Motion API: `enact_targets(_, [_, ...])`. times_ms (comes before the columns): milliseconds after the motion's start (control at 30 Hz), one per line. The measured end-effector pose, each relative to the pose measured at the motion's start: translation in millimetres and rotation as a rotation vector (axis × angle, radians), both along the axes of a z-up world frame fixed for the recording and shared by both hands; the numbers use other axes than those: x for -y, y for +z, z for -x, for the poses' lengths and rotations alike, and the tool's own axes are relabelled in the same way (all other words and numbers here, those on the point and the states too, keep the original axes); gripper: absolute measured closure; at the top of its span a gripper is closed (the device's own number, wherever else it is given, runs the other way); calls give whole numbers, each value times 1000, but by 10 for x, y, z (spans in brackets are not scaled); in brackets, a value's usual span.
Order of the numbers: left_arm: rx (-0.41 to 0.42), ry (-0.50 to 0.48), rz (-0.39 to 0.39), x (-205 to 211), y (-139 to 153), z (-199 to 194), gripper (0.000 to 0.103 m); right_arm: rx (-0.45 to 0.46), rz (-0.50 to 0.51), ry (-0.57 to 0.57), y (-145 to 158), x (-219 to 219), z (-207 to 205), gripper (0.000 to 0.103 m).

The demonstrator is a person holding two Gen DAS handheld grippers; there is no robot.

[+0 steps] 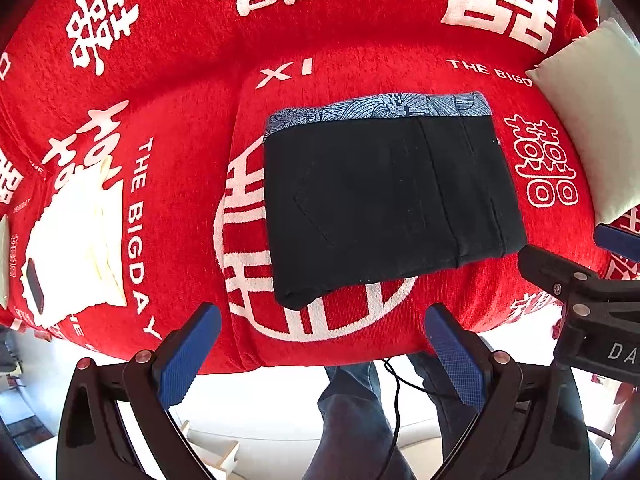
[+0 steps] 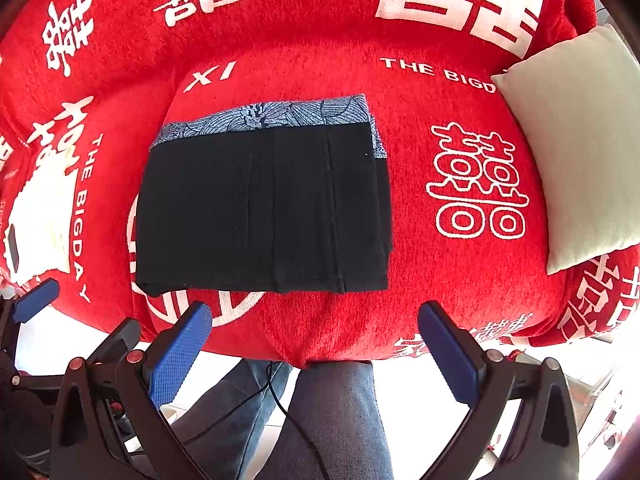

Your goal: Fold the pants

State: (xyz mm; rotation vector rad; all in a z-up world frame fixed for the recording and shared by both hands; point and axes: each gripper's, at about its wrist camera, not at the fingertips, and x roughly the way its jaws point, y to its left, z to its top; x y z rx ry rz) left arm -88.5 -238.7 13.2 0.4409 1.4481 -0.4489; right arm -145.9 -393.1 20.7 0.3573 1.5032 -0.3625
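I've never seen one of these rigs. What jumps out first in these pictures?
The bright red cover with big white characters fills nearly everything. In its middle lie the black pants, folded into a neat rectangle, with a blue patterned cloth peeking out at the far edge. Nearest the camera, the right gripper and left gripper hover open, blue-padded, holding nothing.

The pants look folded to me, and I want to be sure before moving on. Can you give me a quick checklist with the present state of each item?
1. Pants folded into a compact rectangle: ok.
2. Patterned band lined up along the far edge: ok.
3. Pants lying fully on the red cover: ok.
4. Left gripper open, holding nothing: ok.
5. Right gripper open, clear of the pants: ok.
6. Layers underneath even: cannot tell.
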Motion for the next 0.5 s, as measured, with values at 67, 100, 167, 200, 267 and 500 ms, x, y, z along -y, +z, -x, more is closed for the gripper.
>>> enact_targets(67, [4,0,-1,0,-1,-1,1,0,0,1,-3,-5,-4,0])
enact_targets(100, [5,1,-2,-1,-2,-2,1,0,1,2,-2,-8,-8,0])
enact_targets(167, [4,6,-2,-4,-6,-8,1,1,1,4,-3,-10,-10,0])
enact_targets(200, [1,8,0,-7,-9,-11,1,1,1,5,-3,-12,-13,0])
enact_targets(267, [3,11,2,-11,-7,-18,1,1,1,5,-2,-16,-13,0])
enact_targets(500, [30,-14,-5,10,15,-10,1,-1,-1,2,-9,-5,-22,0])
